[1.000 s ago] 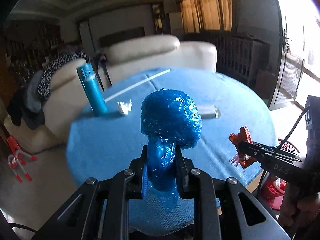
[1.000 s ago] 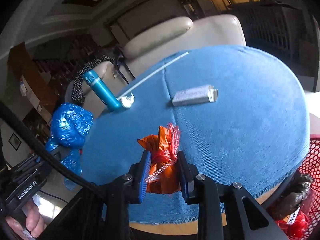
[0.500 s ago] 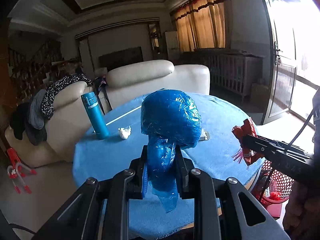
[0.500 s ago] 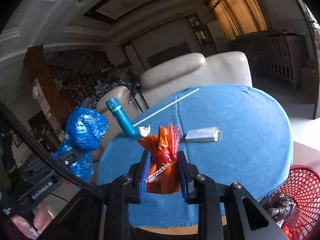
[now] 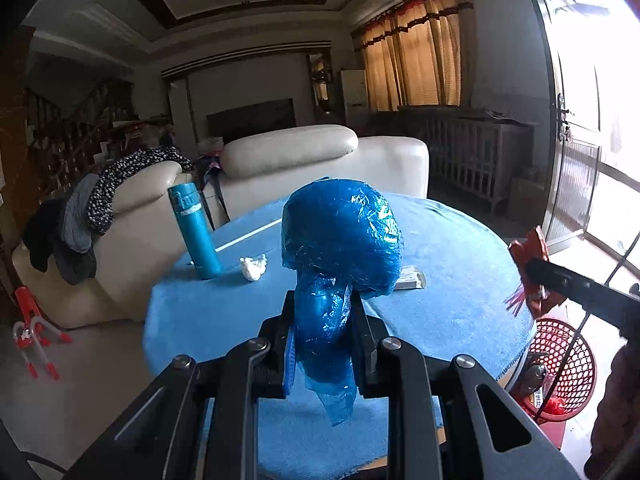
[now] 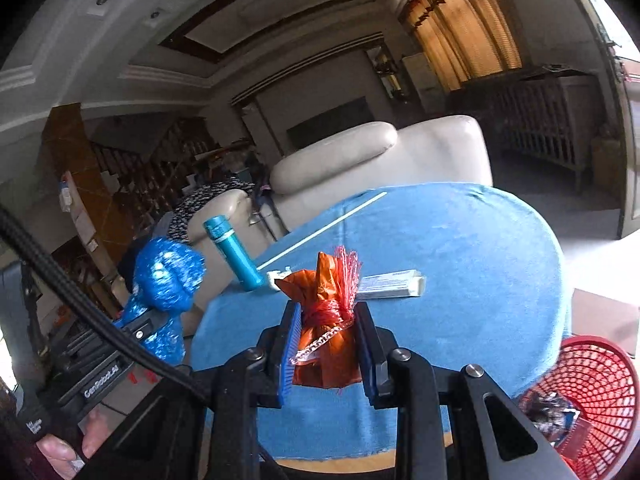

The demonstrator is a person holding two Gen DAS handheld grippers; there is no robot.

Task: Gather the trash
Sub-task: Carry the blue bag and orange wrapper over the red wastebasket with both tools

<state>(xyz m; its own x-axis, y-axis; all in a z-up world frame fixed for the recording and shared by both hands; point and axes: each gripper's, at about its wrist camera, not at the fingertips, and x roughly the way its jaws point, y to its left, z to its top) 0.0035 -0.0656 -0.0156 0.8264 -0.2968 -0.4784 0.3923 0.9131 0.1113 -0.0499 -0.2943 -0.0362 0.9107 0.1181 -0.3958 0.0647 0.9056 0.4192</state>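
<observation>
My left gripper is shut on a crumpled blue plastic bag and holds it above the near edge of the round blue table. My right gripper is shut on an orange wrapper with red mesh, also above the near edge. Each gripper shows in the other's view: the blue bag at left, the orange wrapper at right. A crumpled white tissue and a flat silver packet lie on the table. A red mesh basket with trash in it stands on the floor at right.
A teal bottle stands on the table at back left, near a long white stick. A cream sofa with clothes draped on it stands behind the table. A red and white object lies on the floor at left.
Both grippers have pulled back and up from the table with their loads held. The table looks smaller and farther, and the red basket has come into fuller view.
</observation>
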